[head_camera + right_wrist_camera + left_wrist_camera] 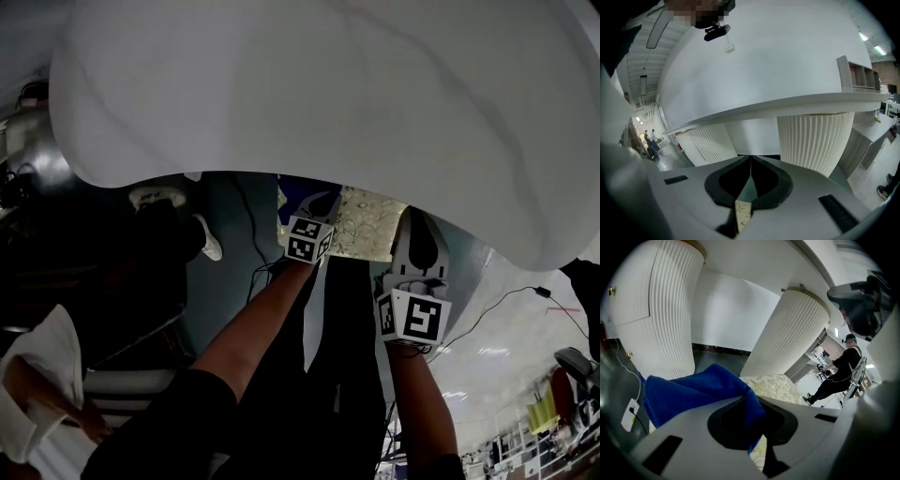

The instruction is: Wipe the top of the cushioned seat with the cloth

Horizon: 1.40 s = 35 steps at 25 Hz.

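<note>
The left hand-held gripper [751, 401] is clamped on a bunched blue cloth [689, 392] over the patterned cushioned seat [777, 384]. The right hand-held gripper [751, 158] has its jaws pressed together, holding nothing, beneath a white table [787, 61].

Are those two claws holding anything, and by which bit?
The left gripper pinches the blue cloth by a bunched edge; the right gripper holds nothing.
</note>
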Available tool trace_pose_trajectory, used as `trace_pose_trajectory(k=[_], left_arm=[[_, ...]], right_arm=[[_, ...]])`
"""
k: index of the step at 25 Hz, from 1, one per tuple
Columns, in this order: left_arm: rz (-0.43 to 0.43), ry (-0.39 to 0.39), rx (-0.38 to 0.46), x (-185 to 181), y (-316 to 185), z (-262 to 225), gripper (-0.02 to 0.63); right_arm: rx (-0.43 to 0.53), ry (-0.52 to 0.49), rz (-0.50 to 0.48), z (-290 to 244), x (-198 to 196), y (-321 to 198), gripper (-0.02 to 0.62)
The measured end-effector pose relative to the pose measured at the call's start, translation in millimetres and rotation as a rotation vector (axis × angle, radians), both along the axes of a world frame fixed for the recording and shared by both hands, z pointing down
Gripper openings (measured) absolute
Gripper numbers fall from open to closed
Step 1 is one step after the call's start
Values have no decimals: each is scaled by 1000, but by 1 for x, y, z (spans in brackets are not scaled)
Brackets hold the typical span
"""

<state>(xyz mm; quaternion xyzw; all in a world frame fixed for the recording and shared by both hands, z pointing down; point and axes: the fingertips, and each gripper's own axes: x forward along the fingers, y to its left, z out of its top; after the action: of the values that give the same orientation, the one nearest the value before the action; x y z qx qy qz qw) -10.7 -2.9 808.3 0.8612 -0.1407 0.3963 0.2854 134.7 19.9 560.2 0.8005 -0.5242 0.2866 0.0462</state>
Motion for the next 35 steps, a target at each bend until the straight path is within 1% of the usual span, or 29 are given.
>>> trace_pose_trajectory(k=[6, 14, 21, 26, 31, 35], left_arm=[[0, -4, -2, 5, 3, 2, 37], [21, 10, -35, 21, 18, 4, 37], [47, 13, -38, 33, 29, 3, 37], [74, 15, -65, 43, 36, 7, 37], [85, 11, -72, 48, 42, 9, 37], [106, 18, -82, 60, 51, 8, 37]], right_arm=[[-2, -7, -16, 2, -1, 2, 38], [0, -22, -23, 4, -2, 6, 38], [-5, -16, 7, 8, 10, 20, 38], [1, -25, 54, 13, 22, 33, 38], [-19, -23, 53, 14, 26, 38, 38], [-17, -34, 71, 14, 33, 45, 38]])
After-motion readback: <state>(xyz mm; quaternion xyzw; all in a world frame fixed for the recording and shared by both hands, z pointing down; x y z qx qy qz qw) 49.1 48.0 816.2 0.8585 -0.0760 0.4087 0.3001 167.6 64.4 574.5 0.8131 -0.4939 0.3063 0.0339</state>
